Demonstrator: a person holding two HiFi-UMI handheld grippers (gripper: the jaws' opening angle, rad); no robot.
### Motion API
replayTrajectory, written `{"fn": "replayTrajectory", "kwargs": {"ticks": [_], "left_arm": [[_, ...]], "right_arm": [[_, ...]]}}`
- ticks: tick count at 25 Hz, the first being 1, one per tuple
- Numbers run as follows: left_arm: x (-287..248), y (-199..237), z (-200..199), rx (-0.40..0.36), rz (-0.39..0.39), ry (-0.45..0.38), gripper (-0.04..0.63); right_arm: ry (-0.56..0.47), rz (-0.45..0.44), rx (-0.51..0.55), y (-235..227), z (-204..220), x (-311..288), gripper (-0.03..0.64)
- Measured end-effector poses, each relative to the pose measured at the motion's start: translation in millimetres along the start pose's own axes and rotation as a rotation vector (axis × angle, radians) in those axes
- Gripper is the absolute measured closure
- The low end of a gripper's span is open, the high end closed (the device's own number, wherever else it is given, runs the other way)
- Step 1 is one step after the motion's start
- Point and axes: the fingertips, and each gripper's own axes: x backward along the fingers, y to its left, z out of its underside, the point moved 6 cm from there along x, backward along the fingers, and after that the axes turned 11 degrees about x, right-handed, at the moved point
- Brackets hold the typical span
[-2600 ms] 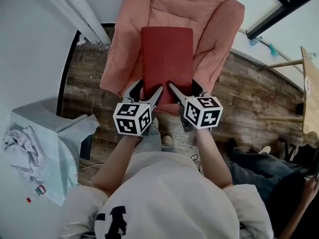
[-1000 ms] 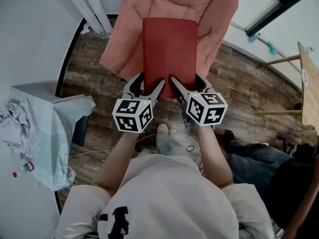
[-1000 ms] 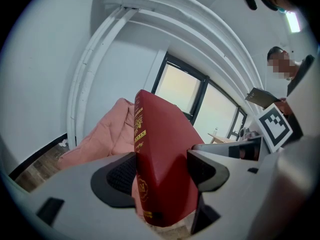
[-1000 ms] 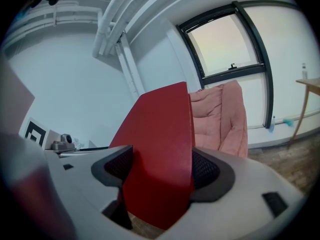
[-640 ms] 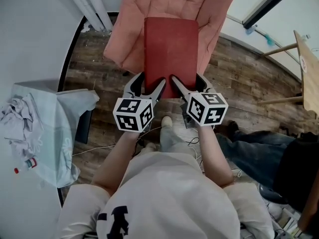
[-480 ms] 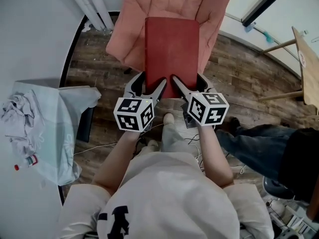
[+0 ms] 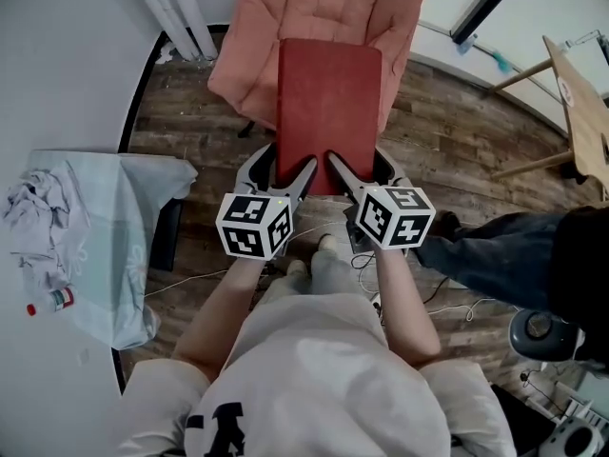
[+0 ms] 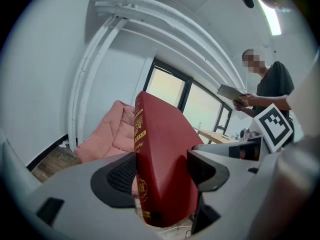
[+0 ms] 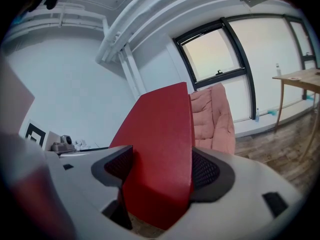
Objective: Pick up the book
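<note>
A dark red hardback book (image 7: pixel 328 108) with gold print on its spine is held up in the air above the pink armchair (image 7: pixel 319 17). My left gripper (image 7: pixel 290 171) is shut on the book's near left corner, and my right gripper (image 7: pixel 354 171) is shut on its near right corner. In the left gripper view the book (image 8: pixel 160 164) stands between the jaws with its spine toward the camera. The right gripper view shows the book (image 9: pixel 162 149) clamped between both pads, cover face on.
Wooden floor (image 7: pixel 447 150) lies below. A pale sheet over a low thing with crumpled cloth (image 7: pixel 67 227) sits at the left. A person in dark clothes (image 7: pixel 533 255) is at the right, near a wooden table edge (image 7: pixel 580 103). Cables lie by my feet.
The book stays clamped in both grippers. The view has shifted slightly, and the person at the right has moved further into the picture.
</note>
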Motion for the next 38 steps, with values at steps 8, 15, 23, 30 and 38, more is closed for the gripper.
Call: {"fn": "replayTrajectory", "kwargs": {"ticks": [8,15,23,30,38], "left_arm": [[21,-14,11,0.015,0.009,-0.017,0.288],[35,-24,23,-0.003,0.032,-0.005,0.288],[58,-35,37,-0.018,0.035,-0.009,0.287],[84,-58,60,-0.012,0.027,-0.028,0.287],[129,-105,103,0.003,0.012,-0.054,0.287]], "right_arm": [[0.001,0.007,0.023,11,3,26,0.262],[-0.013,0.035,0.004,19,17,47,0.262],[-0.027,0.039,-0.004,32,29,71,0.262],[-0.032,0.029,0.005,40,45,106,0.262],[-0.032,0.009,0.024,51,72,174,0.262]]}}
